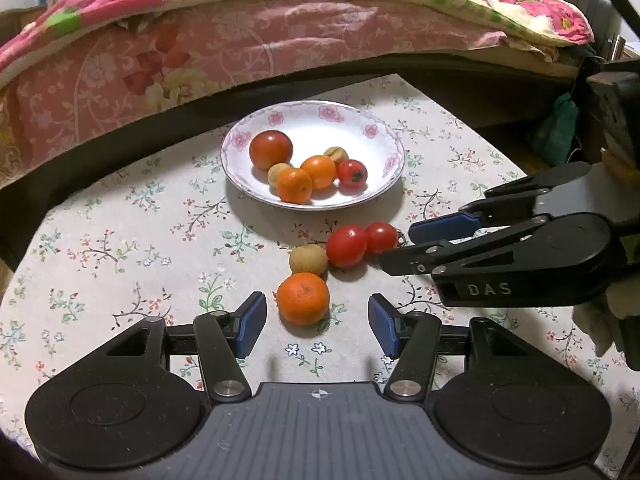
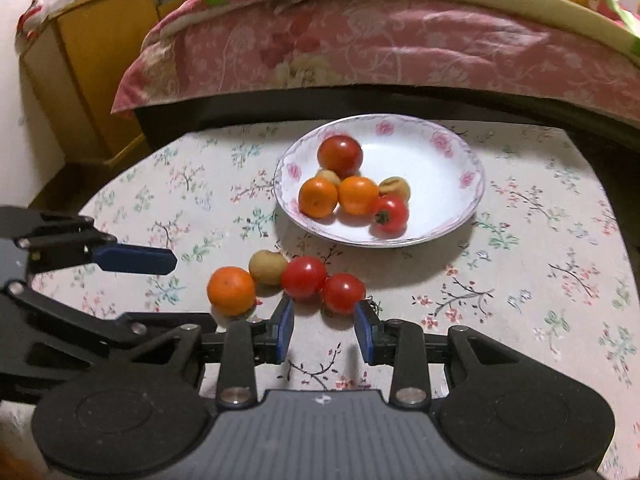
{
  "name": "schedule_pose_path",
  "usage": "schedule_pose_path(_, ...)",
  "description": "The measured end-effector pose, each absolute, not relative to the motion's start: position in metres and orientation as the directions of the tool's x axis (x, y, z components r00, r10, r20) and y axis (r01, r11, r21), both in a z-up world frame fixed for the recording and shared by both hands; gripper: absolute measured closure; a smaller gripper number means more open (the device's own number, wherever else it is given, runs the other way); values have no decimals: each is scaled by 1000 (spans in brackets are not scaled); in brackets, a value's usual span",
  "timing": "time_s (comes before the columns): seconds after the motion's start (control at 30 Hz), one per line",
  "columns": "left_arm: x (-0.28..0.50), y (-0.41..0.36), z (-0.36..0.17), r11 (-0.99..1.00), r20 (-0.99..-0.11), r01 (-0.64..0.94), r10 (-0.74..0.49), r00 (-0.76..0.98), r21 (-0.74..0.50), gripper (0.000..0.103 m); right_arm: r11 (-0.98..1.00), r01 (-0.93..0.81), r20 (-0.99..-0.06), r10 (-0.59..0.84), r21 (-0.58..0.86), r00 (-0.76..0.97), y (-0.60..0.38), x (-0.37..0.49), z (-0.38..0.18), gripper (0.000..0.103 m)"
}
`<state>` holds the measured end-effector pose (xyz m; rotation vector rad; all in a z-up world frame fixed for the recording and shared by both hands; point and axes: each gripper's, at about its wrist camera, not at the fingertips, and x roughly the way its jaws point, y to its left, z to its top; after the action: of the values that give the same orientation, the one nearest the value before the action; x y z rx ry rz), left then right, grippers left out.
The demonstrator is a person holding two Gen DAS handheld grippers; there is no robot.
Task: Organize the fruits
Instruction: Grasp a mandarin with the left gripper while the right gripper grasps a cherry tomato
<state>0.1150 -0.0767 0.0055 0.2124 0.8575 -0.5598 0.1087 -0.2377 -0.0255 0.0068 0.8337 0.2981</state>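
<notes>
Left gripper (image 1: 317,322): jaws spread wide, level, low over the table, pointing forward.
Right gripper (image 2: 324,330): jaws parted, level and low, tips angled in across the left gripper's front.

From my right wrist view, the small tan fruit (image 2: 327,176) on the plate (image 2: 448,224) sits mostly hidden behind two oranges. Left gripper (image 2: 160,258): only one finger shows; bed (image 2: 360,48) cut off above.

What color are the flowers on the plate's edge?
Pink flowers on the white plate, clearest in the right wrist view.
</notes>
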Motion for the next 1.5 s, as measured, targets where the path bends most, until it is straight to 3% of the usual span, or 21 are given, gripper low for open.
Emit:
schedule_pose_path(0.67, 128, -88, -22, 820, -779, 571, -387, 494, -45, 39, 940, -326, -718, 295, 100, 630, -244, 128, -27, 71)
schedule_pose_path(1.03, 139, -97, -32, 827, -774, 562, -378, 508, -35, 45, 930, -340, -726, 329, 139, 604, -251, 127, -25, 71)
schedule_pose_path(1.23, 137, -96, -31, 825, -766, 564, -373, 524, -16, 59, 936, -337, -736, 302, 106, 606, -246, 132, -34, 71)
schedule_pose_path(1.5, 130, -94, -29, 811, -767, 585, -390, 509, -24, 59, 939, -339, -744, 264, 54, 614, -246, 135, -36, 71)
